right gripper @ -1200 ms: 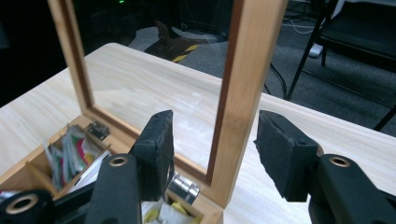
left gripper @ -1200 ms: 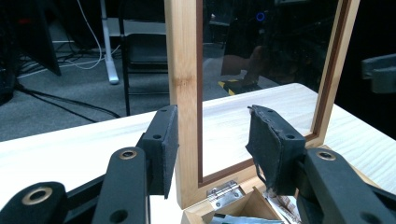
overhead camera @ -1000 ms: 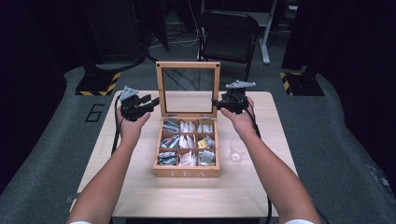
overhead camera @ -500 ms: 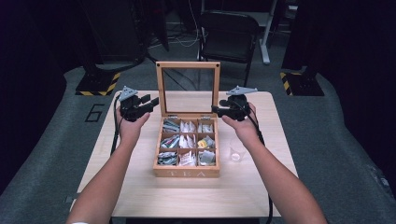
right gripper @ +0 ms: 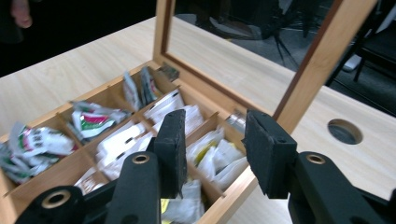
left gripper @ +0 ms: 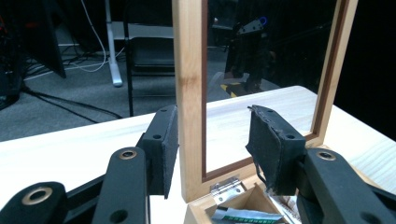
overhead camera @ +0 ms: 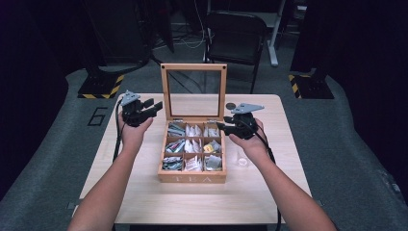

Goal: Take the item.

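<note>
A wooden tea box [overhead camera: 192, 178] stands open on the table, its compartments full of tea bags [overhead camera: 192, 144]. Its glass lid [overhead camera: 193, 67] stands upright at the back. My left gripper [overhead camera: 156, 105] is open beside the lid's left edge. In the left gripper view the jaws [left gripper: 212, 126] straddle the lid's wooden side rail [left gripper: 189, 70]; one pad lies close against it and the other stands well off. My right gripper [overhead camera: 220, 126] hovers over the box's right column. Its jaws [right gripper: 212, 135] have just been closing, and they are open with nothing between them above the tea bags [right gripper: 93, 121].
A small clear glass [overhead camera: 242, 159] stands on the table [overhead camera: 144, 192] just right of the box, under my right wrist. A round cable hole [right gripper: 344, 131] lies in the tabletop behind the box's right corner. A black chair [overhead camera: 235, 33] stands beyond the far edge.
My right gripper has come down and toward the near side, from the lid's right edge to over the box's right column, and its jaws have narrowed. The left gripper has kept still.
</note>
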`<state>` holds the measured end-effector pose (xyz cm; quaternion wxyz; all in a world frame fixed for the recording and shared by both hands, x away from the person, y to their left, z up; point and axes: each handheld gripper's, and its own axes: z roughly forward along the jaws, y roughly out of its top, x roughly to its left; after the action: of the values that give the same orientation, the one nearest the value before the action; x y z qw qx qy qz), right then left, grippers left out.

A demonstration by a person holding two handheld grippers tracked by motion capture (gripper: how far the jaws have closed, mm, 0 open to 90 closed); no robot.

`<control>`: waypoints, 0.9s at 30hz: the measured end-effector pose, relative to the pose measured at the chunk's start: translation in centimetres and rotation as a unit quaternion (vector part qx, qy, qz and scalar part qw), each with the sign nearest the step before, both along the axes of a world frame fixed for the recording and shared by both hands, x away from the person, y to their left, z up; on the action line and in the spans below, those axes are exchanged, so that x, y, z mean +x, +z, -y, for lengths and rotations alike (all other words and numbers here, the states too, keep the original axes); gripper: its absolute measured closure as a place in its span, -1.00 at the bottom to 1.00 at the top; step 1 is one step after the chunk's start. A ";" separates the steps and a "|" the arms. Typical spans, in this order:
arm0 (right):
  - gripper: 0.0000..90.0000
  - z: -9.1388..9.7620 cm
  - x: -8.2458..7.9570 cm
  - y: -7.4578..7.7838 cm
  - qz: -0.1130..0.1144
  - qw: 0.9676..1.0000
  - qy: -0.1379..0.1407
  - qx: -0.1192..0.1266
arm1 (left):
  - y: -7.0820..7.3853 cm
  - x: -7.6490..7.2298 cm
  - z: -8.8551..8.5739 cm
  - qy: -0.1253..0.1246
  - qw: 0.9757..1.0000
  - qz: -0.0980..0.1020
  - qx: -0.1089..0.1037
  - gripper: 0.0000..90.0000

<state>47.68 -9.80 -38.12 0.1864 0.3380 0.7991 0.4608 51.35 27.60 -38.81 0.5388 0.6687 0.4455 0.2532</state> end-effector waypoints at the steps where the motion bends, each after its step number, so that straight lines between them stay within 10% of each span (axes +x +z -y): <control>1: 0.31 -0.1 -0.4 -0.3 0.003 1.000 0.006 -0.006 | 0.0 0.0 -0.2 0.003 1.000 -0.002 -0.001 0.17; 27: 0.33 -0.5 -4.3 -3.0 -0.006 0.999 0.040 0.003 | 0.3 -0.5 -0.4 0.005 1.000 0.000 0.000 0.17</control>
<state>43.38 -9.32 -41.07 0.1622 0.3085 0.8120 0.4682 50.85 28.05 -38.50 0.5375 0.6665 0.4489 0.2558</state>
